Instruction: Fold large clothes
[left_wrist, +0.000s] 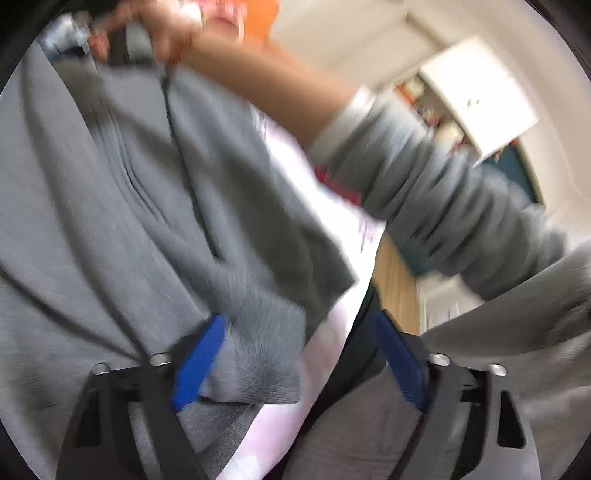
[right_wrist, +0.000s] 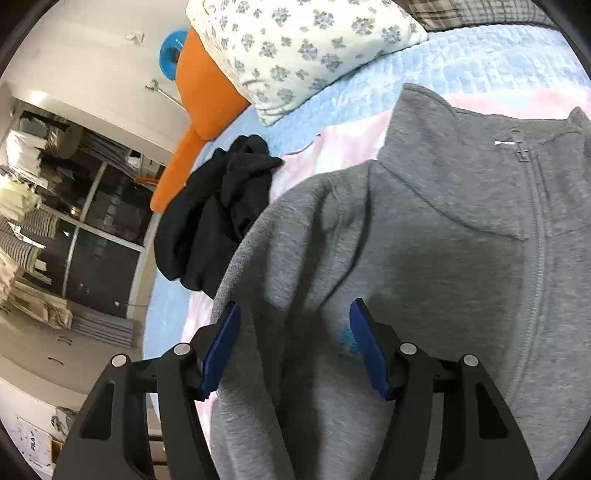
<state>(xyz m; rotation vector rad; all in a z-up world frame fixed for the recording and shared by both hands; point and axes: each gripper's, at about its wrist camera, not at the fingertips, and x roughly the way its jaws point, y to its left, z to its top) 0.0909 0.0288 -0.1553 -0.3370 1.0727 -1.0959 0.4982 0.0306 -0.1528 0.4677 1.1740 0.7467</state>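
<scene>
A grey zip-neck sweatshirt lies spread on the bed, collar away from me, zipper at the right. My right gripper is open just above its left shoulder area, touching nothing. In the blurred left wrist view, my left gripper is open; a grey ribbed cuff of the sweatshirt rests against its left blue pad, not pinched. The person's bare forearm and grey-sleeved arm cross the view above.
A crumpled black garment lies on the blue quilt left of the sweatshirt. A floral pillow and orange headboard are beyond. A pink sheet lies under the sweatshirt. Shelves of folded textiles stand left.
</scene>
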